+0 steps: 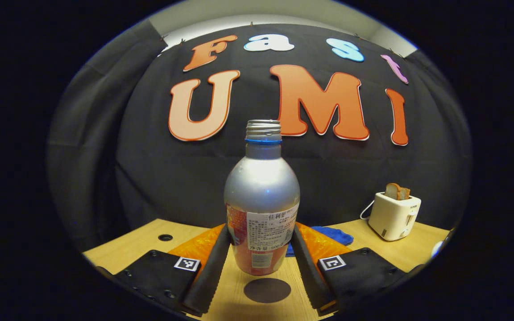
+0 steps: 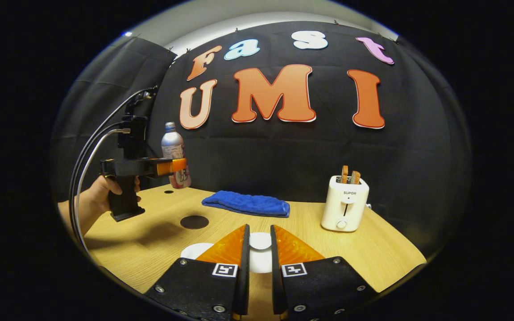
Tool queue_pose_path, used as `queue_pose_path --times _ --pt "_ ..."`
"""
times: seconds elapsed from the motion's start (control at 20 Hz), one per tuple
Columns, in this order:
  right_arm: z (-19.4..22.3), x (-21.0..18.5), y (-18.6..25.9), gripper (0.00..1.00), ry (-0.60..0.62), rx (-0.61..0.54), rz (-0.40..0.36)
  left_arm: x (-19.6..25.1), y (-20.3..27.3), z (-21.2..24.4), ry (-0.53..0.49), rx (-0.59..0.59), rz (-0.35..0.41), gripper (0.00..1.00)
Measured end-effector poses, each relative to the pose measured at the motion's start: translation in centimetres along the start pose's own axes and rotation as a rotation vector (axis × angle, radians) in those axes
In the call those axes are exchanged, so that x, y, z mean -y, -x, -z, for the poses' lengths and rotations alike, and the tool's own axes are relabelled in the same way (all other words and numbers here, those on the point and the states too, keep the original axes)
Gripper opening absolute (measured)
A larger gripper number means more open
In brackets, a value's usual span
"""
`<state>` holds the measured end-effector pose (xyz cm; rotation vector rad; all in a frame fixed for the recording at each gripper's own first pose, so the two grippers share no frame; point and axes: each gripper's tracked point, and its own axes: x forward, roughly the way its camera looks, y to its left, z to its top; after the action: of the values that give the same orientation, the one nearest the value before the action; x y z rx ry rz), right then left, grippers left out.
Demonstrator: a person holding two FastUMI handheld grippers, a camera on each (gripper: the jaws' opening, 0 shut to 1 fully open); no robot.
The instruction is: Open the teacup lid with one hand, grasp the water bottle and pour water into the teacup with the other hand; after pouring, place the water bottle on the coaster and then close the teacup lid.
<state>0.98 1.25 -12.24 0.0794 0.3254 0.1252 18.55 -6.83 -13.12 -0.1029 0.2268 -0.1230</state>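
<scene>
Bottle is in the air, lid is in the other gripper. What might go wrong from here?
1. The water bottle hangs above the table, held low on its body by the left gripper; it may tip or slip.
2. It could miss the dark coaster when lowered.
3. The right gripper pinches the small lid; it might drop.

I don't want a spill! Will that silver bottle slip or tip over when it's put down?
The bottle is smooth metal, so probably a bit slippery, though the left claw squeezes it from both sides. It is tall with a narrow base, so it might tip if set crookedly on the dark coaster.
</scene>
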Motion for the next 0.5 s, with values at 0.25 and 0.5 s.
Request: queue_pose_path --times 0.25,0.5 --pt "0.0 -0.3 -0.2 0.22 0.012 0.000 -0.007 0.6 -1.3 4.9 0.091 -0.111 0.043 0.86" --pt "0.4 -0.1 -0.4 0.22 0.009 -0.005 -0.006 0.9 -2.0 9.1 0.113 -0.209 0.073 0.82"
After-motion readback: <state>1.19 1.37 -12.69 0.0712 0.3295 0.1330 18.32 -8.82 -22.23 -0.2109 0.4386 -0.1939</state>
